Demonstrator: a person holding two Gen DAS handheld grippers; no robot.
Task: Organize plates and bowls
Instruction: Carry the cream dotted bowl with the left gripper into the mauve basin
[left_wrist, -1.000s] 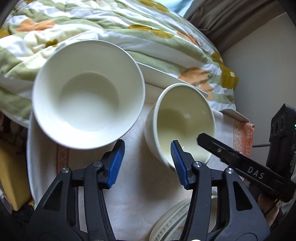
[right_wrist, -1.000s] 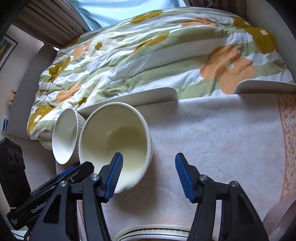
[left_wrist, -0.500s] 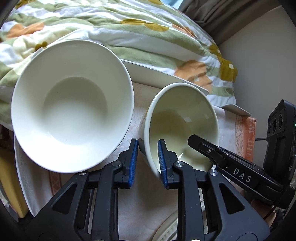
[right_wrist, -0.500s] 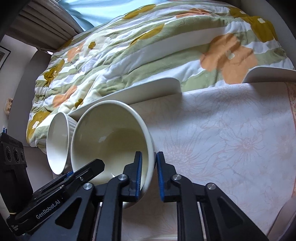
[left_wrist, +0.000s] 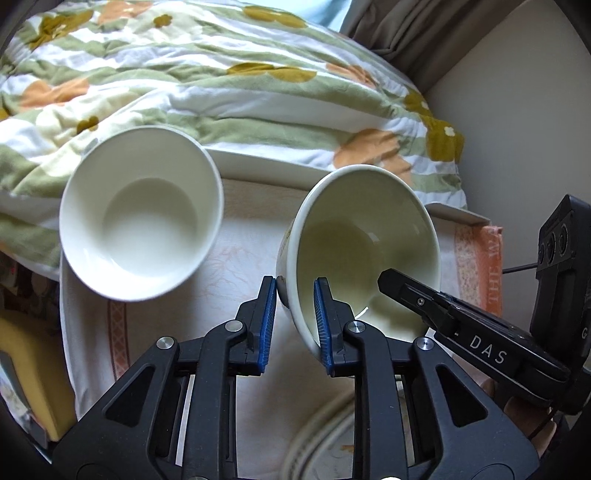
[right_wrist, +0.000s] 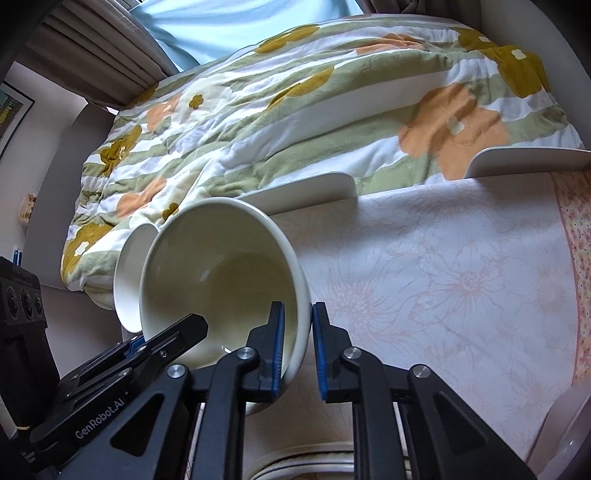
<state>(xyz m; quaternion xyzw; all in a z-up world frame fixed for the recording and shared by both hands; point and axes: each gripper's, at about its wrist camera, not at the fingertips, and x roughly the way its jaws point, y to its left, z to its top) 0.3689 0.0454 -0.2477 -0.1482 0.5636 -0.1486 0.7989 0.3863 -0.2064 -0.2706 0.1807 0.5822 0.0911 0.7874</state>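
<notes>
Both grippers (left_wrist: 294, 317) (right_wrist: 298, 345), tilted steeply downward, just clamped the cream bowl (left_wrist: 364, 236).

A second ago both pairs of jaws stood wide; they have just closed on the rim of the cream bowl (left_wrist: 364, 254), the left hand-held gripper (left_wrist: 294, 325) on one side, the right hand-held gripper (right_wrist: 297, 352) opposite, and the bowl now tilts, lifted
</notes>
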